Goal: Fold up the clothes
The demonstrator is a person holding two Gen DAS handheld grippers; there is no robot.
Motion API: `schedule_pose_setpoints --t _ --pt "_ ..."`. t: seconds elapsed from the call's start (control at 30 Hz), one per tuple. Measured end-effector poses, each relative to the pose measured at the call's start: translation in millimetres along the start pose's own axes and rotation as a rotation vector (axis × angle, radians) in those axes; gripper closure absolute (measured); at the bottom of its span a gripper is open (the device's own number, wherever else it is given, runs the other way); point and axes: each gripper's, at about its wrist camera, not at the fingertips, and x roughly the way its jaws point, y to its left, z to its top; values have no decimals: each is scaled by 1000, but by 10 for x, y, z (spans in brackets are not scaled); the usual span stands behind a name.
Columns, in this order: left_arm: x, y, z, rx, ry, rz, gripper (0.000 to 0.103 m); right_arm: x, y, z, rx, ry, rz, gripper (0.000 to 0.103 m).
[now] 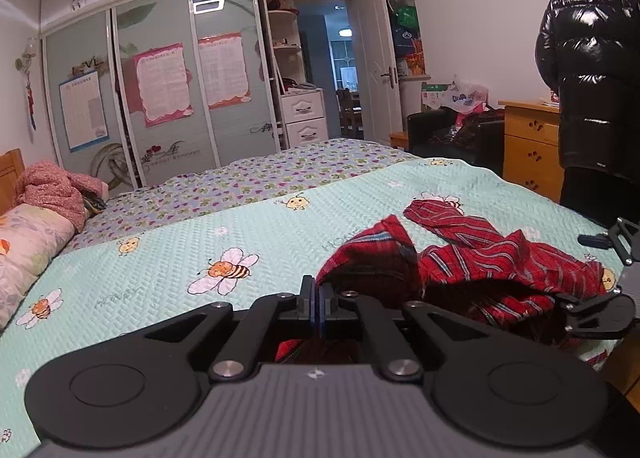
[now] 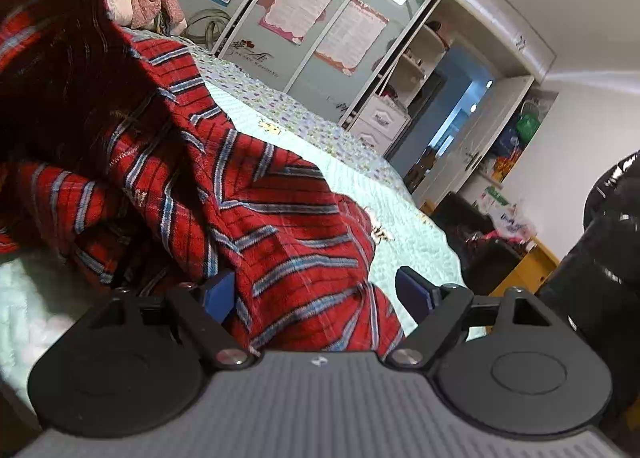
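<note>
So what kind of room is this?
It looks like a bedroom in someone's home. There is a big bed with a bee-patterned cover, a pillow at its head, and a tall wardrobe with sliding doors along the far wall.

A bed (image 1: 280, 218) with a pale green bee-print cover fills the foreground. Behind it stands a wardrobe (image 1: 160, 90) with sliding glass doors bearing posters. An open white door (image 1: 374, 58) leads to a lit room. A wooden dresser (image 1: 528, 142) stands against the white right wall.
</note>
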Motion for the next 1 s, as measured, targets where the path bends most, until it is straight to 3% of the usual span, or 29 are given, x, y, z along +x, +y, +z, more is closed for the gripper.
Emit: schedule_pose_setpoints --t 0.07,0.1,0.13,0.2,0.23,0.4,0.63,0.77,0.8,0.87,0.9,1.0 --pt "-8 -1 25 -15 -22 30 102 85 2 43 4 -7 -26 26" --pt "-3 10 47 -28 -33 41 102 127 -17 77 15 -9 -34 40" --pt "7 25 82 -40 -42 47 102 167 -65 128 37 -9 -37 62" --pt "31 45 164 -54 -62 59 102 238 -221 297 97 -16 -37 91" --pt "38 47 215 -49 -79 72 102 259 -321 418 128 -28 -30 94" --pt "-21 226 765 -65 -194 140 102 120 -951 1197 287 -181 -36 97" --pt "-646 382 2060 15 -483 299 101 -715 -1873 2731 334 -537 -187 97" --pt "-1129 605 2896 -21 -589 368 101 -1266 -2409 3501 379 -710 -231 97" --pt "-1249 643 3091 -21 -615 394 102 -1381 -2546 3676 394 -740 -233 97" --pt "-1519 688 3411 -7 -712 531 103 -1573 -2771 3965 407 -795 -256 97" --pt "-1644 731 3555 -5 -742 565 103 -1658 -2851 4075 405 -820 -275 97" --pt "-1820 968 3810 -69 -700 461 103 -1737 -3034 4282 417 -819 -237 97"
